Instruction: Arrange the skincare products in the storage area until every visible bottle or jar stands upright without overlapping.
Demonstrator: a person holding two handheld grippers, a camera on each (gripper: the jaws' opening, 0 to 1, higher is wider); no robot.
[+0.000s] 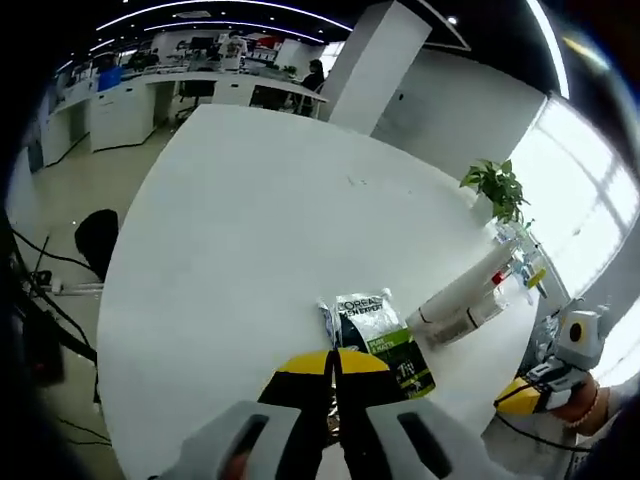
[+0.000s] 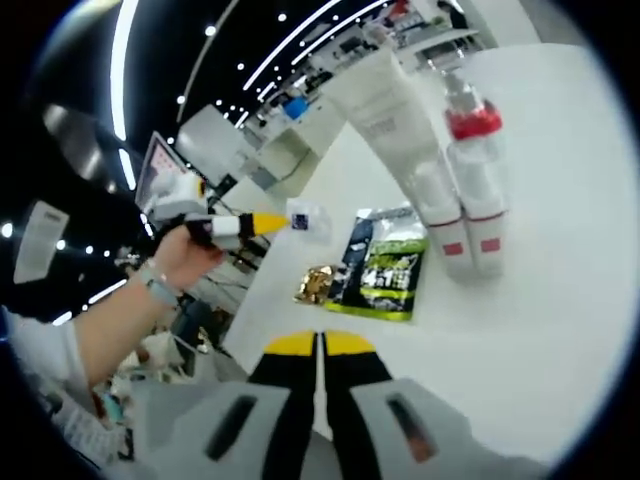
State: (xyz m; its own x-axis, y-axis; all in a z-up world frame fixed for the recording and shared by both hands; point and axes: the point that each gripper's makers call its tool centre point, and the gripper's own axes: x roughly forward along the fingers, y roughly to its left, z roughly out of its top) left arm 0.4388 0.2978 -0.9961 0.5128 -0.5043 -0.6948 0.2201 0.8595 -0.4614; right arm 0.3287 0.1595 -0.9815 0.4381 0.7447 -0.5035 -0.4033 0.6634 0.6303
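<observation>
Hovering over table (image 1: 250, 220) with both tongs (image 1: 334, 375) (image 2: 319, 350) narrow and empty, sachet (image 1: 385, 340), tubes (image 1: 455, 295) lying flat near edge—next, standing tubes upright.

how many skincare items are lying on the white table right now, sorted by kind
Tube: 1
Red-collared bottles: 2
Green-and-black sachet: 1
Gold wrapper: 1
Total: 5, all on the table.

An open-plan office: rows of white desks (image 1: 150, 95), ceiling light strips (image 1: 200, 10), large windows (image 1: 585, 190).
</observation>
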